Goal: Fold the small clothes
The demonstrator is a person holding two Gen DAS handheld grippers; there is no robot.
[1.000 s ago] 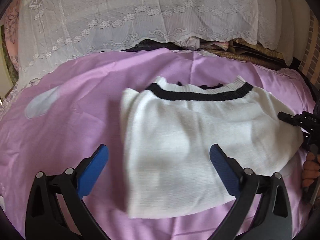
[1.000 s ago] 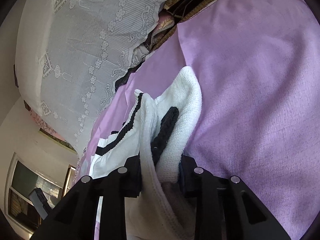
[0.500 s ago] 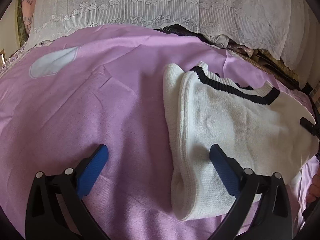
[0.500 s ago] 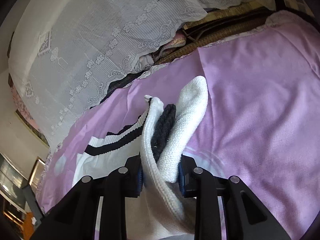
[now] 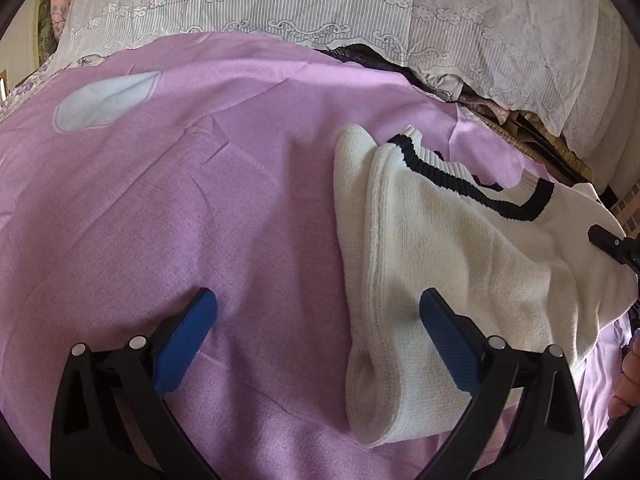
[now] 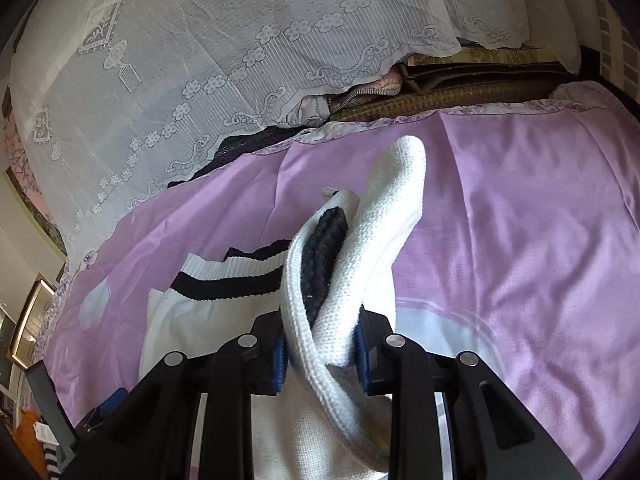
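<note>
A white knit garment with a black-striped ribbed band lies folded on the purple sheet, to the right in the left wrist view. My left gripper is open and empty, low over the sheet, its right finger over the garment's folded left edge. My right gripper is shut on a bunched edge of the garment, white knit with the black band inside, lifted off the sheet. The right gripper's tip also shows at the far right of the left wrist view.
A white lace cover hangs along the far side of the bed, with dark stacked items under it. A pale patch marks the sheet at the left. A framed picture stands at the far left.
My left gripper has swung left, so the garment sits further right in its view. My right gripper has turned more level, still holding the bunched edge.
</note>
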